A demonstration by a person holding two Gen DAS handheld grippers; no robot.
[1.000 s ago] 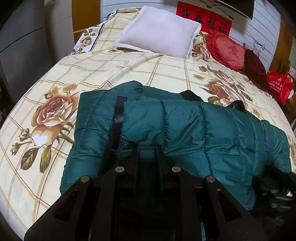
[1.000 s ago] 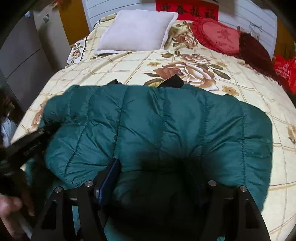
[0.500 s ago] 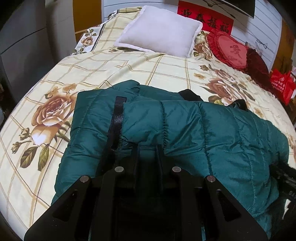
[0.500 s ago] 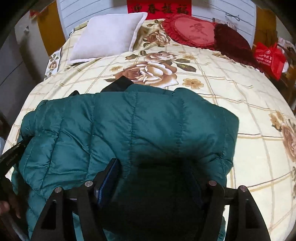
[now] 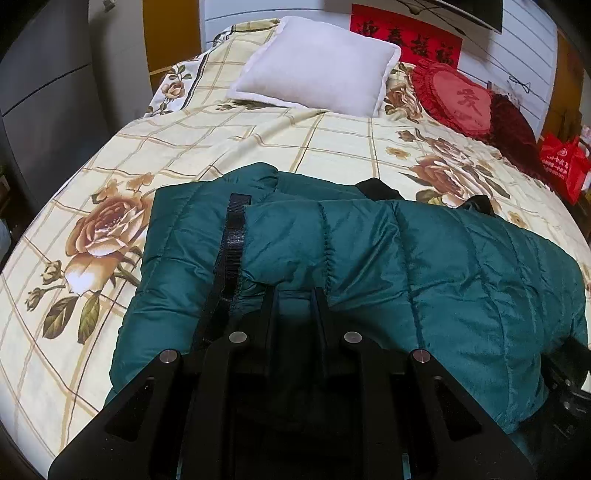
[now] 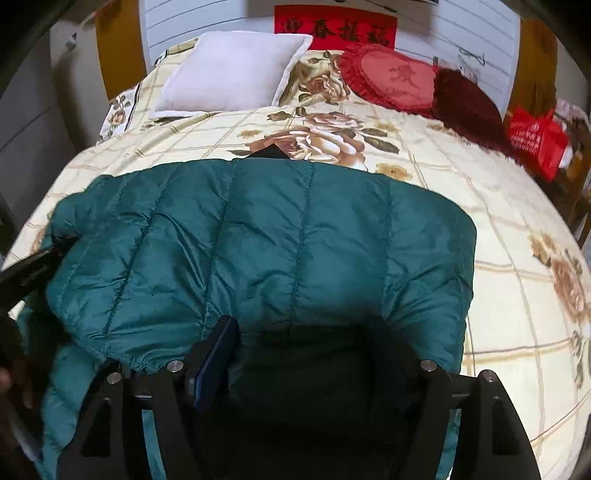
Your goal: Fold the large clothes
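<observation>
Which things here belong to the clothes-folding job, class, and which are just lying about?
Part of the job:
- green puffer jacket
- left gripper, fingers close together on the jacket's near edge
- right gripper, fingers wide apart, tips under the jacket
- bed, the folding surface

Just lying about:
- white pillow
- red heart cushion
- dark red cushion
- red bag
- red banner

One teal puffer jacket (image 5: 424, 258); one white pillow (image 5: 317, 66); two red cushions: heart-shaped (image 5: 454, 99), dark round (image 5: 513, 129); one red bag (image 5: 561, 166); one floral bedspread (image 5: 229, 144); one red banner (image 5: 406, 35)
</observation>
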